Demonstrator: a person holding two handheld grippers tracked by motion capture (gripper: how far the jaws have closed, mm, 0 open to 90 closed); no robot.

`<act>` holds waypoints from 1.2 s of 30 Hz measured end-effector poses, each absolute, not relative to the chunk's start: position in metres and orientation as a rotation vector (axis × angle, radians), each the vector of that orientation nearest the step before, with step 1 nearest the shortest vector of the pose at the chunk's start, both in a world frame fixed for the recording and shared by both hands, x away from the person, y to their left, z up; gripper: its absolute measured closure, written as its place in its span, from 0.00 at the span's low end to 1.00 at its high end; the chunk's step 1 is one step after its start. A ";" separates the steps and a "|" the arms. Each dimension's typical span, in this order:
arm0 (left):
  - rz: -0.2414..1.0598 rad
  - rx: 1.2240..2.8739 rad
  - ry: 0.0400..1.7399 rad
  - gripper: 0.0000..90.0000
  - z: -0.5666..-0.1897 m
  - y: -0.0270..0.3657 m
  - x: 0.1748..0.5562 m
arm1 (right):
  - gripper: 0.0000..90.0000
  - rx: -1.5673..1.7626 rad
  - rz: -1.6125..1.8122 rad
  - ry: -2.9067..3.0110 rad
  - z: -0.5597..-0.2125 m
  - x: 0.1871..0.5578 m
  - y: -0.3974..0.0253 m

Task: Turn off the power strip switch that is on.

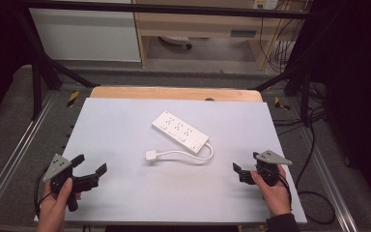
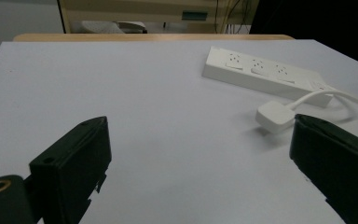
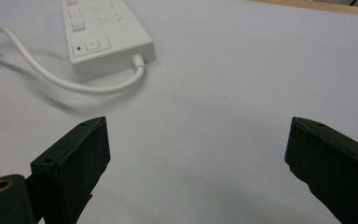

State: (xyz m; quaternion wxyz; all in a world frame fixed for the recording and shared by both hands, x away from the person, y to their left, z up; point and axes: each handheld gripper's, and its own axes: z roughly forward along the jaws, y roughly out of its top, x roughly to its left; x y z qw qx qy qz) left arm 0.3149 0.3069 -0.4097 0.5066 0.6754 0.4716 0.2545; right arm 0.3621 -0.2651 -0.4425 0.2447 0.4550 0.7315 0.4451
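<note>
**Both grippers wide, strip waiting mid-table**

The power strip point(image 1: 179, 130) lies flat and slantwise in the middle of the white table point(image 1: 125, 193), its sockets facing up. Off the strip's near end a short white cord point(image 1: 193, 157) loops round and runs to the plug point(image 1: 151, 155), which rests on the table just in front of the strip. That strip looks like rigid, smooth plastic, light enough for one gripper, though likely to slide if nudged; pinching across its narrow sides should hold best. The cord is soft and will flop, so the blocky plug is the better thing to take. Left of the strip and nearer the person, the left gripper point(image 1: 92, 166) hangs with jaws spread and empty. Right of the strip, the right gripper point(image 1: 239, 172) also stands agape, nothing between its jaws.
</note>
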 end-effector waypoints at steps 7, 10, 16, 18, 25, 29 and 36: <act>0.607 1.628 1.145 0.06 -0.411 0.307 0.315 | 0.07 1.253 1.255 1.990 -0.443 0.363 -0.268; 0.601 1.628 1.145 0.06 -0.411 0.305 0.316 | 0.07 1.246 1.252 1.977 -0.442 0.362 -0.268; 0.599 1.645 1.105 0.06 -0.411 0.305 0.314 | 0.06 1.225 1.316 1.929 -0.436 0.360 -0.266; 0.599 1.641 1.108 0.06 -0.411 0.305 0.314 | 0.06 1.204 1.307 1.926 -0.434 0.360 -0.265; 0.601 1.624 1.132 0.05 -0.410 0.305 0.314 | 0.11 1.149 1.341 1.893 -0.429 0.357 -0.263; 0.597 1.631 1.129 0.05 -0.411 0.304 0.315 | 0.08 1.153 1.358 1.908 -0.428 0.357 -0.263; 0.597 1.634 1.124 0.05 -0.410 0.303 0.315 | 0.05 1.138 1.355 1.943 -0.427 0.357 -0.252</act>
